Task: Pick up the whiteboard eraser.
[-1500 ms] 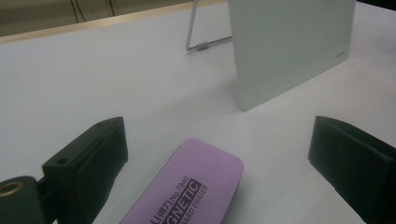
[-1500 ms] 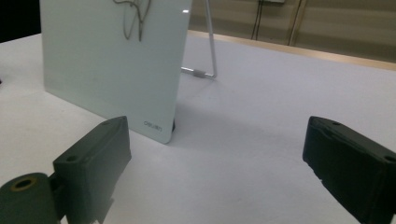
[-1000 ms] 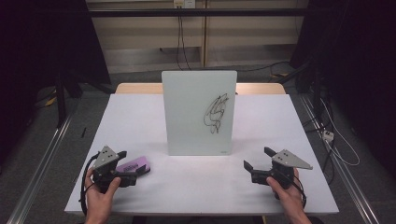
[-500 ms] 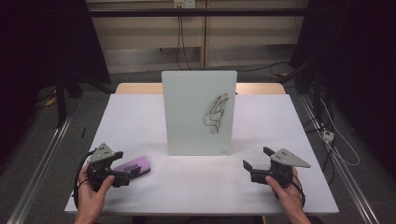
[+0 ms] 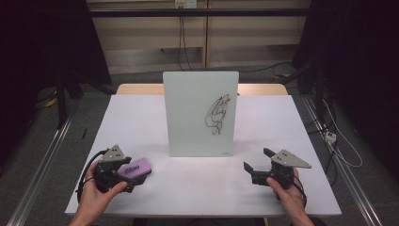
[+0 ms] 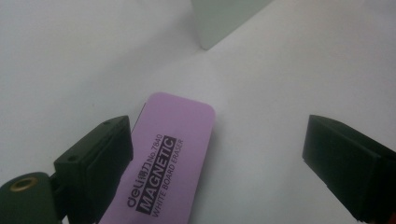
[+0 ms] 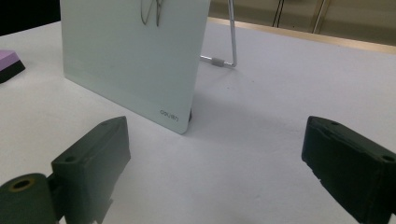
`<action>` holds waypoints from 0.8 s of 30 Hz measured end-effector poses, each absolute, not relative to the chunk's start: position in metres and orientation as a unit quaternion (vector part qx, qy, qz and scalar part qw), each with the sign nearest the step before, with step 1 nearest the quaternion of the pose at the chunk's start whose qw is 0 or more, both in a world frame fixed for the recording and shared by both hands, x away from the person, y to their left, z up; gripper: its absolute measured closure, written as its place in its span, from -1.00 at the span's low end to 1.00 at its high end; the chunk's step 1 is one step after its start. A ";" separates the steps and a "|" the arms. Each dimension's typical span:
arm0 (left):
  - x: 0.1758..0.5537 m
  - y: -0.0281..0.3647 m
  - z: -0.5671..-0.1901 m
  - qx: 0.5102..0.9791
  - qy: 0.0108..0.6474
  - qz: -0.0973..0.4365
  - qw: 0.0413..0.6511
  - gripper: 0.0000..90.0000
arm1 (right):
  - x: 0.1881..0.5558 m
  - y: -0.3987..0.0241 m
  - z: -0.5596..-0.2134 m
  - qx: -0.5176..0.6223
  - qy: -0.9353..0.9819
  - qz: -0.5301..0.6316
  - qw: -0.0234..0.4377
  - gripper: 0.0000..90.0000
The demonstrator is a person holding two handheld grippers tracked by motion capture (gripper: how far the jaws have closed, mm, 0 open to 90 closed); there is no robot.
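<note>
Dark curtains and a pale wall stand behind the white bench (image 5: 282, 127), where an upright whiteboard (image 5: 200, 113) carrying a black scribble (image 5: 217, 114) stands near the middle. At the near left lies a purple eraser (image 6: 163, 158), flat on the bench, its long axis running from the near left toward the far right, roughly at the whiteboard's foot. The left hand-held gripper (image 6: 215, 163) has its jaws wide apart around it; they have just closed a little, one jaw right beside the eraser's long edge, the other well clear. The eraser looks light and stiff with a smooth plastic back, so pinching across its short width near the middle should hold best. The right hand-held gripper (image 7: 215, 163) rests open at the near right, holding nothing.
</note>
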State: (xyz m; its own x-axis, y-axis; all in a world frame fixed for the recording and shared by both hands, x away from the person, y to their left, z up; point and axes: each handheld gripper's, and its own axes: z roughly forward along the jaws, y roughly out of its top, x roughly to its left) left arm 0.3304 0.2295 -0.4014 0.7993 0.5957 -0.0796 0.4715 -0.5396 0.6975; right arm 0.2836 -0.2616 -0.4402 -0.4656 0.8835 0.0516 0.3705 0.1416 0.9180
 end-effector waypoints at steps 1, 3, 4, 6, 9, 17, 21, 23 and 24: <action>0.332 0.229 -0.400 0.876 0.299 0.084 0.370 -0.80 | 0.284 -0.262 -0.440 0.443 0.707 0.482 0.266 -0.83; 0.333 0.229 -0.397 0.878 0.295 0.089 0.367 -0.79 | 0.284 -0.262 -0.440 0.444 0.706 0.484 0.263 -0.83; 0.335 0.230 -0.394 0.881 0.292 0.091 0.361 -0.79 | 0.284 -0.262 -0.440 0.444 0.706 0.484 0.265 -0.83; 0.336 0.230 -0.391 0.886 0.286 0.094 0.353 -0.79 | 0.284 -0.262 -0.439 0.443 0.705 0.485 0.266 -0.83; 0.338 0.229 -0.386 0.896 0.274 0.090 0.337 -0.79 | 0.283 -0.261 -0.439 0.443 0.705 0.485 0.267 -0.83; 0.350 0.225 -0.387 0.923 0.246 0.079 0.285 -0.75 | 0.283 -0.262 -0.439 0.443 0.706 0.484 0.267 -0.84; 0.358 0.225 -0.390 0.926 0.247 0.077 0.275 -0.73 | 0.284 -0.260 -0.439 0.441 0.708 0.483 0.267 -0.84; 0.362 0.225 -0.391 0.924 0.251 0.080 0.278 -0.77 | 0.284 -0.260 -0.439 0.440 0.708 0.484 0.266 -0.84; 0.364 0.226 -0.391 0.924 0.254 0.082 0.275 -0.76 | 0.283 -0.260 -0.439 0.440 0.710 0.483 0.263 -0.84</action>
